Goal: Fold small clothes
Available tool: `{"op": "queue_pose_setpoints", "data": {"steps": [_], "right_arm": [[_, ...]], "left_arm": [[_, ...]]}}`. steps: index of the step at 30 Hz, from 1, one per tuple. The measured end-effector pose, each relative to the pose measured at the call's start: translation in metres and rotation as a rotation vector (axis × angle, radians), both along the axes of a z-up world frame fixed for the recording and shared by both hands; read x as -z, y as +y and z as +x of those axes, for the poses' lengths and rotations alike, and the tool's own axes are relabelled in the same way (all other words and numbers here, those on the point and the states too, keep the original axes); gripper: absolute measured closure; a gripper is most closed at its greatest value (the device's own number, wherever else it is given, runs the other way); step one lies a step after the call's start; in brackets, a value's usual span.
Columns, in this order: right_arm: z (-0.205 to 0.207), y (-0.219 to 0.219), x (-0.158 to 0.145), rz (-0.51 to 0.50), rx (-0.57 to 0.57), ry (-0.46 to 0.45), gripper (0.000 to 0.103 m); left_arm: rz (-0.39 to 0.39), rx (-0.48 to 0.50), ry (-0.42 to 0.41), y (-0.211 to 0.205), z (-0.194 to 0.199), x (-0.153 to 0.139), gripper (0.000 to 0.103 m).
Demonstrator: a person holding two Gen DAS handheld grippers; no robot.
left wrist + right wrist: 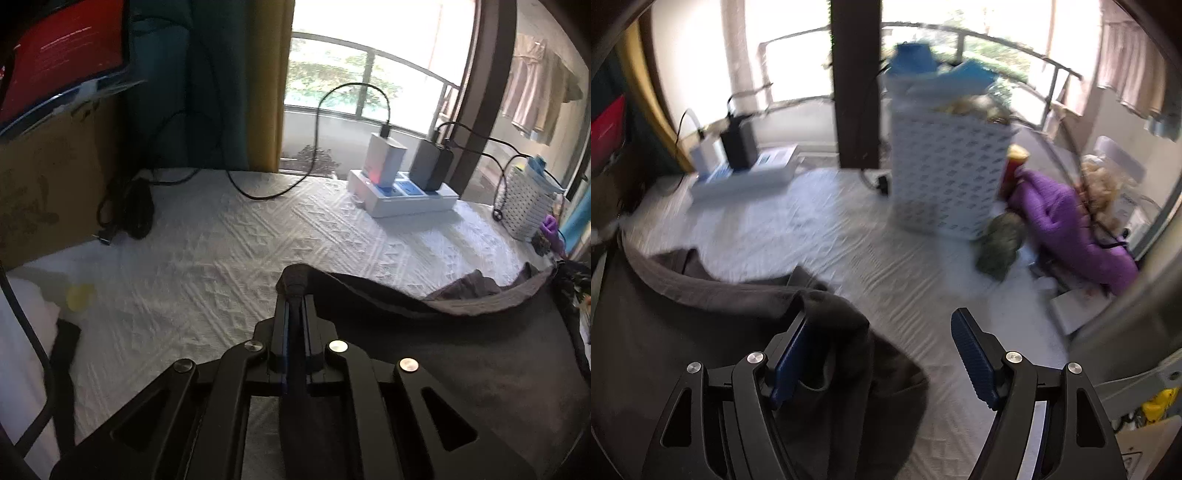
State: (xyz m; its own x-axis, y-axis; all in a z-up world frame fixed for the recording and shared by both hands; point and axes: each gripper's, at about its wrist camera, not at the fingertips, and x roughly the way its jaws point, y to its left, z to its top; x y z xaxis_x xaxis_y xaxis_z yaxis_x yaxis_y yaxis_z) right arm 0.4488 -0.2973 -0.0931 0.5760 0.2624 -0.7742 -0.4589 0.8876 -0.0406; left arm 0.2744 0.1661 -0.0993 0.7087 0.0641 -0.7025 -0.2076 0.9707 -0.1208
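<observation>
A dark grey garment [461, 354] lies on the white textured table cover [207, 258]. My left gripper [295, 291] is shut on the garment's edge and holds that corner lifted. In the right wrist view the same garment [701, 332] spreads at the lower left. My right gripper [882, 325] is open, and a fold of the garment drapes against its left finger [792, 350]. Its right finger [971, 354] is over bare cover.
A white power strip [402, 195] with chargers and cables sits at the back. A white perforated basket [945, 173] stands on the right, with a purple garment [1071, 232] and a green bundle [1001, 247] beside it. A cardboard box [48, 181] stands at the left.
</observation>
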Motion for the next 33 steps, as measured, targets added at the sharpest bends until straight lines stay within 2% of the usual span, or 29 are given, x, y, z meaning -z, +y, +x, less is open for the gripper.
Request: {"op": "queue_pose_setpoints", "data": {"steps": [3, 4, 5, 7, 11, 14, 16, 20, 22, 23, 24, 27, 33], "right_arm": [[-0.004, -0.009, -0.019, 0.013, 0.038, -0.057, 0.027], [-0.009, -0.013, -0.028, 0.015, 0.045, -0.077, 0.027], [-0.012, -0.015, -0.033, 0.014, 0.046, -0.091, 0.027], [-0.021, -0.019, -0.044, 0.019, 0.046, -0.116, 0.027], [-0.055, -0.021, -0.049, 0.031, -0.008, -0.109, 0.027], [-0.078, -0.008, -0.031, 0.007, -0.073, -0.081, 0.028], [-0.087, 0.004, -0.016, -0.022, -0.115, -0.055, 0.052], [-0.086, 0.034, 0.012, -0.100, -0.193, -0.017, 0.054], [-0.081, 0.047, 0.028, -0.193, -0.213, -0.026, 0.056], [-0.081, 0.052, 0.034, -0.237, -0.228, -0.030, 0.061], [-0.079, 0.054, 0.038, -0.264, -0.245, -0.034, 0.075], [-0.074, 0.048, 0.036, -0.341, -0.229, -0.088, 0.093], [-0.046, 0.007, 0.027, -0.459, -0.090, -0.170, 0.093]], "left_arm": [[0.046, -0.040, -0.019, 0.003, -0.008, -0.012, 0.096], [0.055, -0.050, -0.027, 0.004, -0.012, -0.017, 0.090], [0.058, -0.058, -0.038, 0.005, -0.016, -0.023, 0.077], [0.060, -0.060, -0.059, 0.004, -0.025, -0.033, 0.069], [0.085, 0.014, -0.069, -0.021, -0.038, -0.046, 0.068], [0.053, 0.084, -0.036, -0.046, -0.039, -0.041, 0.068], [0.031, 0.134, 0.002, -0.063, -0.037, -0.030, 0.068], [0.030, 0.202, 0.062, -0.090, -0.034, -0.013, 0.068], [0.034, 0.240, 0.087, -0.104, -0.032, -0.006, 0.068], [0.041, 0.250, 0.092, -0.109, -0.032, -0.004, 0.068], [0.041, 0.260, 0.102, -0.113, -0.029, -0.001, 0.068], [0.040, 0.269, 0.119, -0.120, -0.021, 0.001, 0.068], [0.067, 0.310, 0.150, -0.136, 0.001, 0.007, 0.068]]}}
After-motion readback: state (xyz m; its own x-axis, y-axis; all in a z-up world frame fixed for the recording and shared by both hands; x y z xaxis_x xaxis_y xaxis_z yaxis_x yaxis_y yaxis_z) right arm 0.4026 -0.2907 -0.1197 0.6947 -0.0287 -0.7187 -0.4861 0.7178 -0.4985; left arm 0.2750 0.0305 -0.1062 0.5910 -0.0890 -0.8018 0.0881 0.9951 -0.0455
